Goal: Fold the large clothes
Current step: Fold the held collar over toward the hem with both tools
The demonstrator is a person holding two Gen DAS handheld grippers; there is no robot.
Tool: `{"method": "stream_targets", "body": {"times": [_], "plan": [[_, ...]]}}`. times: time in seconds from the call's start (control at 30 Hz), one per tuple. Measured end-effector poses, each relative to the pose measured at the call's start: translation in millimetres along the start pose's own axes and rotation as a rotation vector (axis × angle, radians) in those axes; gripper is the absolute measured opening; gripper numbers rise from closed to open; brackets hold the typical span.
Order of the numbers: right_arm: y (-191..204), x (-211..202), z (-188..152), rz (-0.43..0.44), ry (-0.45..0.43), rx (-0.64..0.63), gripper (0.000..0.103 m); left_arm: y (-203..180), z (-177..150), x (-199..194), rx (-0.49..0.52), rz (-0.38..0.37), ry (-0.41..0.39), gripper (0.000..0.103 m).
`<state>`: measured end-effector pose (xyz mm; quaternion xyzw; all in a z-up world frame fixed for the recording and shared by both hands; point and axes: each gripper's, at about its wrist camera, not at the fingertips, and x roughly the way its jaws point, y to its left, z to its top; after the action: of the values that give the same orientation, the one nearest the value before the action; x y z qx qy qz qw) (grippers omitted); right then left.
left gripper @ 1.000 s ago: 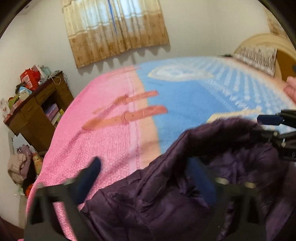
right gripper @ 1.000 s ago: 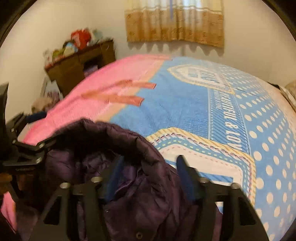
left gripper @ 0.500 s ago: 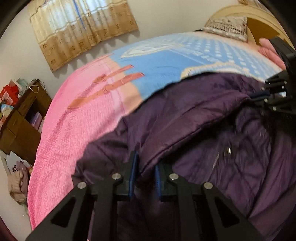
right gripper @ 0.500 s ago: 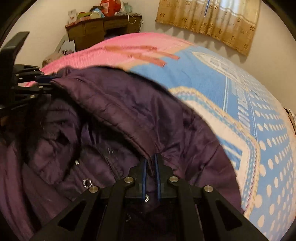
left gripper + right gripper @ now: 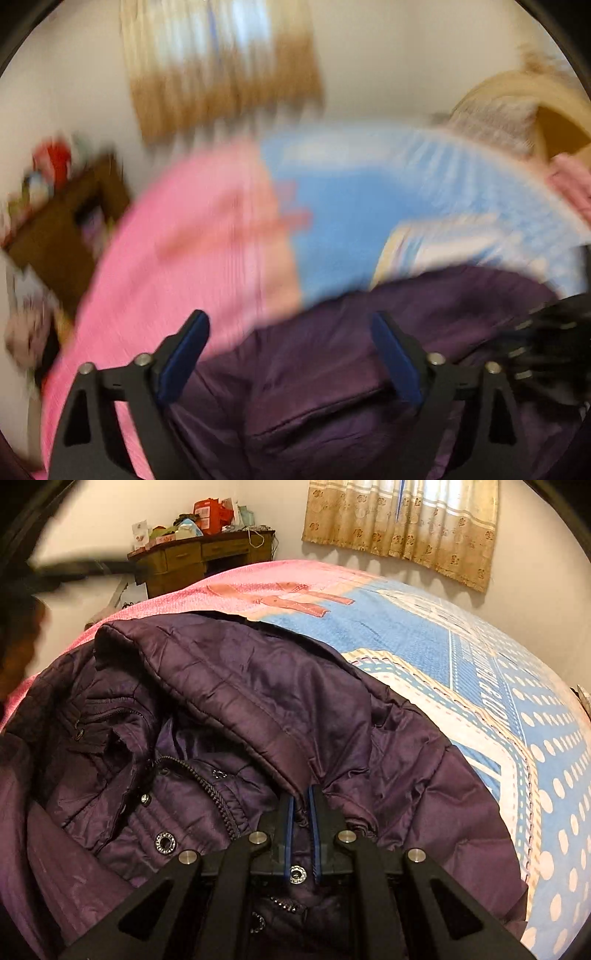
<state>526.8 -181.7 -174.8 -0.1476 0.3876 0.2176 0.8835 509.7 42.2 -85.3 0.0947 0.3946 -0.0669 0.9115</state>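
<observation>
The purple jacket [image 5: 258,709] lies on the bed [image 5: 480,657], its hood folded down over the open front — sleeves and body remain. The right claw [image 5: 301,805] is clamped on the hood edge; the left claw [image 5: 291,354] is opening, nothing pressed between.

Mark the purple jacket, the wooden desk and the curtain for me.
purple jacket [image 5: 258,686]: right wrist view, on the folded-over quilted panel.
wooden desk [image 5: 184,555]: right wrist view, on a drawer front.
curtain [image 5: 406,528]: right wrist view, on the patterned lower band.
</observation>
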Motion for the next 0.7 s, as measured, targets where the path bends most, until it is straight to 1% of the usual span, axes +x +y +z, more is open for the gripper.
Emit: {"method": "stream_targets", "body": {"times": [0.03,0.07,0.1,0.13,0.17,0.23,0.3,0.33,0.37,0.4,0.43,0.47,0.5,0.53,0.57,0.6,0.63,0.7], "plan": [[3.8,-0.5,-1.2,-0.018,-0.004,-0.016,0.008,-0.3,-8.2,15.1,-0.007,0.000,0.060,0.072],[4.7,-1.0,-2.6,-0.025,-0.007,-0.023,0.008,-2.2,-18.0,28.3,-0.005,-0.004,0.116,0.071],[6.4,-1.5,-3.4,-0.032,-0.009,-0.029,0.008,-5.7,-31.7,31.4,0.012,-0.003,0.113,0.071],[6.7,-2.2,-3.9,-0.032,-0.011,-0.028,0.008,-7.8,-37.8,29.5,0.024,0.011,0.082,0.073],[7.9,-2.1,-3.6,-0.031,-0.011,-0.026,0.008,-7.9,-41.8,28.3,0.022,0.026,0.063,0.078],[10.3,-7.2,-1.8,-0.028,-0.015,-0.021,0.008,-0.7,-47.8,31.1,-0.040,0.001,0.047,0.081],[10.1,-24.5,2.1,-0.034,-0.031,0.017,0.010,0.5,-49.8,31.3,-0.059,-0.007,0.032,0.081],[9.4,-42.7,4.8,-0.012,-0.078,0.073,0.011,0.0,-50.5,29.8,-0.061,-0.008,0.027,0.082],[8.6,-53.7,7.4,-0.013,-0.103,0.102,0.011,-0.7,-50.5,29.1,-0.064,-0.009,0.023,0.082],[9.2,-69.7,13.2,-0.042,-0.147,0.145,0.012,2.7,-48.1,35.3,-0.068,-0.012,0.019,0.082],[9.8,-78.2,18.5,-0.065,-0.173,0.172,0.012,4.3,-50.1,34.4,-0.076,-0.017,0.017,0.082],[10.3,-83.9,25.3,-0.081,-0.192,0.203,0.015,3.8,-50.2,33.6,-0.078,-0.016,0.015,0.082],[11.1,-84.6,36.1,-0.090,-0.197,0.243,0.021,5.1,-49.8,34.8,-0.077,-0.015,0.013,0.082],[12.0,-80.3,44.0,-0.093,-0.186,0.260,0.045,4.4,-48.0,37.2,-0.078,-0.016,0.013,0.082],[14.7,-70.6,53.5,-0.102,-0.177,0.276,0.064,4.7,-47.5,38.5,-0.080,-0.018,0.013,0.082],[16.8,-63.6,56.7,-0.103,-0.179,0.281,0.065,7.5,-47.6,42.0,-0.083,-0.021,0.011,0.082],[21.9,-46.3,61.3,-0.095,-0.149,0.276,0.065,10.3,-47.4,44.4,-0.087,-0.026,0.011,0.082],[20.7,-21.2,59.8,-0.101,-0.086,0.288,0.065,14.8,-48.3,46.9,-0.103,-0.042,0.014,0.083]]}}
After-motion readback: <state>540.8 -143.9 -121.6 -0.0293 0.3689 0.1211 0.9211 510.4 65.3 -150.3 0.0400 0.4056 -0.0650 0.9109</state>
